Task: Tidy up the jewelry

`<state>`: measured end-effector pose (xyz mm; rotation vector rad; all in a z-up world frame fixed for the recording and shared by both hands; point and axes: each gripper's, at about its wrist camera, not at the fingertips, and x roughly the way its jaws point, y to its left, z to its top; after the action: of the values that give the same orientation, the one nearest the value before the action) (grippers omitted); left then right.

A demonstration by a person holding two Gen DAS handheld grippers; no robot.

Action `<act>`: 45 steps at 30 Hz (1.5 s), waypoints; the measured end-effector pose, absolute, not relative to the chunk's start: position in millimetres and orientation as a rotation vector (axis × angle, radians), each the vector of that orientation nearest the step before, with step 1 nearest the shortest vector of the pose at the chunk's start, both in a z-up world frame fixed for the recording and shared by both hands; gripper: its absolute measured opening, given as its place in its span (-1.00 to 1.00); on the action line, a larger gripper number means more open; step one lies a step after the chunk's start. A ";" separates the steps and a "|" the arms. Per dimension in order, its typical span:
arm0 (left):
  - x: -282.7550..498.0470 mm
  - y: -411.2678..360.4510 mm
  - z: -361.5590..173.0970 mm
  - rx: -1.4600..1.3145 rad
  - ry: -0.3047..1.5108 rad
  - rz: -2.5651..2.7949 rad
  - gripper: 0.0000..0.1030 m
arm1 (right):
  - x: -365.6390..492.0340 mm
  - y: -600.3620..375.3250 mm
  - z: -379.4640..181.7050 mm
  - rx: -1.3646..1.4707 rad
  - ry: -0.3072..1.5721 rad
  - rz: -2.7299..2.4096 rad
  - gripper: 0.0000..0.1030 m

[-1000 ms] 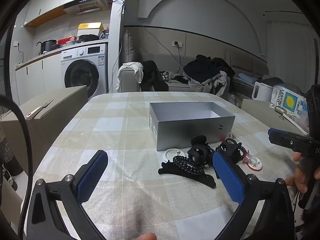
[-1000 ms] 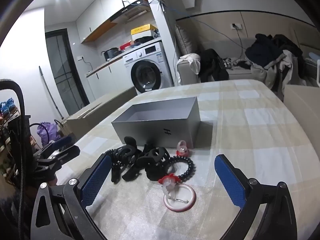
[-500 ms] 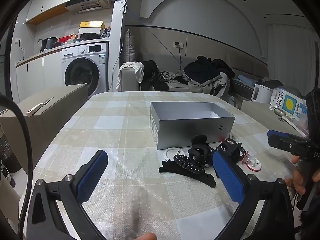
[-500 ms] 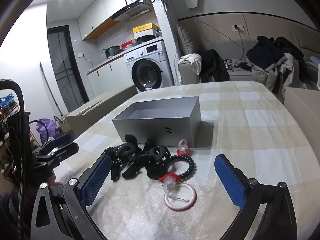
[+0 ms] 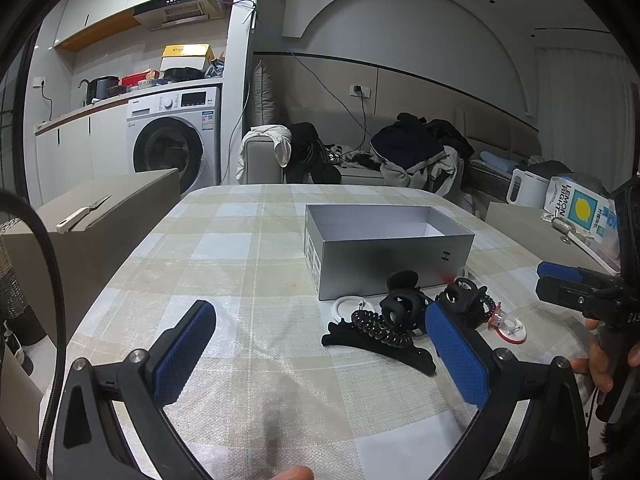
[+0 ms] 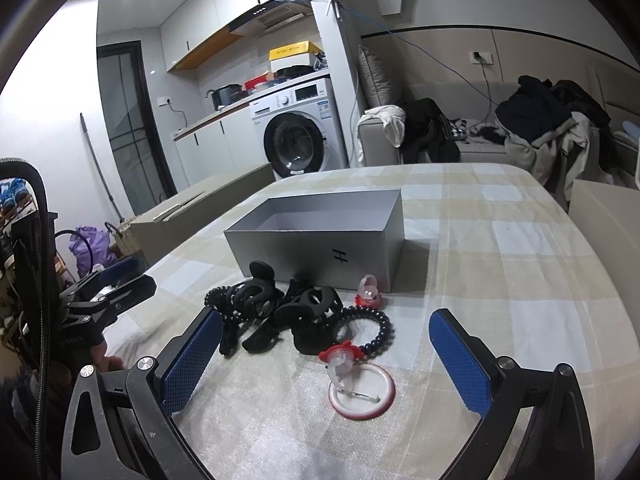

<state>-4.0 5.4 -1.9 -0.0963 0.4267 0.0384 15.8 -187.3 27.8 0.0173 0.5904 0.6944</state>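
Note:
An open grey box (image 5: 384,252) (image 6: 320,240) stands on the checked tablecloth, its inside bare as far as I can see. In front of it lies a pile: black claw clips (image 5: 400,304) (image 6: 308,312), a long black clip (image 5: 380,346), a black spiral hair tie (image 6: 368,330), a white ring with a red clasp (image 6: 362,390) (image 5: 510,328), a small red clip (image 6: 370,292). My left gripper (image 5: 320,356) is open and empty, left of the pile. My right gripper (image 6: 324,360) is open and empty, with the white ring between its fingers' line of view.
The table (image 5: 224,264) has cardboard boxes beside it on the left (image 5: 92,216) and on the right (image 6: 604,208). A sofa with clothes (image 5: 400,160) stands behind. A washing machine (image 5: 172,140) is at the back left.
Both grippers have tilted slightly so the views sit a little lower and closer to the pile. The jaws stay open and the objects have not moved.

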 end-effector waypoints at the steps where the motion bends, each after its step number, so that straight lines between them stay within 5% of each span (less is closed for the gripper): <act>1: -4.2 6.0 -1.8 -0.100 0.424 0.040 0.98 | 15.5 -187.2 27.7 0.017 0.592 0.696 1.00; 45: -2.8 6.9 -3.9 -0.102 0.426 0.043 0.98 | 15.1 -186.1 26.8 -0.002 0.596 0.691 1.00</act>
<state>-2.8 6.9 -3.9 -0.1020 0.4263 0.0433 15.1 -186.1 26.8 -0.0016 0.5958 0.6912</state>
